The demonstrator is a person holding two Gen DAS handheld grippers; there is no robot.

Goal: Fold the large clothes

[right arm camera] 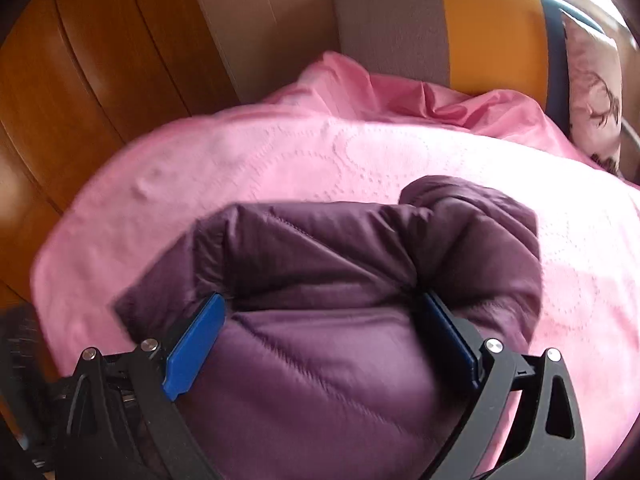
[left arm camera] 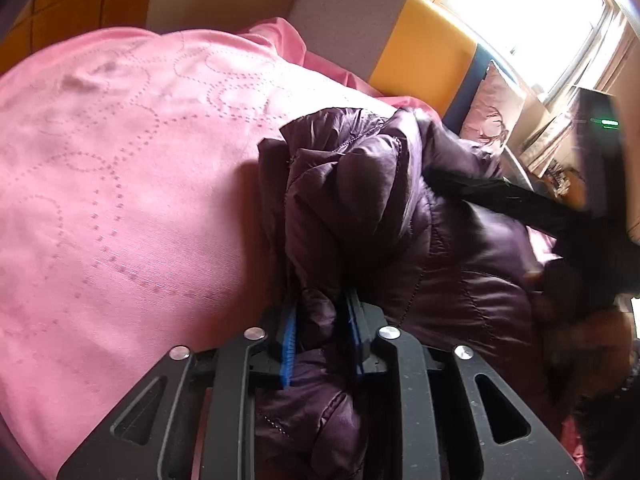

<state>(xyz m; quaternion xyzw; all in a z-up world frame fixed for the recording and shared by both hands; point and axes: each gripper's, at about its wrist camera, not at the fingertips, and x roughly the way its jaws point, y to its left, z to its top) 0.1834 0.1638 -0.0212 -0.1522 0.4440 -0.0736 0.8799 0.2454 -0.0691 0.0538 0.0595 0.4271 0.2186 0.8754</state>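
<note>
Garment: a dark purple quilted puffer jacket (left arm camera: 400,208) lies bunched on a pink bedspread stitched with dotted circles (left arm camera: 120,184); in the right wrist view the same jacket (right arm camera: 320,280) sits as a thick folded roll near the middle of the bedspread (right arm camera: 280,152).
Left gripper: the black left gripper with blue pads (left arm camera: 322,340) has its 2 fingers drawn close together, clamped on a puckered fold of the jacket that rises up between them.
Right gripper: the black right gripper with blue pads (right arm camera: 320,344) has its 2 fingers spread wide apart, 1 on each side of the jacket's puffy bulk; the pads (right arm camera: 196,344) touch the fabric at the sides, but whether they press into it I cannot tell.
Right gripper in left view: a blurred black shape at the right edge, over the jacket, too smeared to read.
Bed head: a padded headboard in grey, yellow and dark blue panels (right arm camera: 492,28) stands behind the bedspread, with a pale patterned pillow (right arm camera: 596,92) leaning against it.
Left side: a brown wooden wardrobe (right arm camera: 80,80) stands beside the bed.
Background: a bright window with floral curtains (left arm camera: 532,12) sits above the headboard.
</note>
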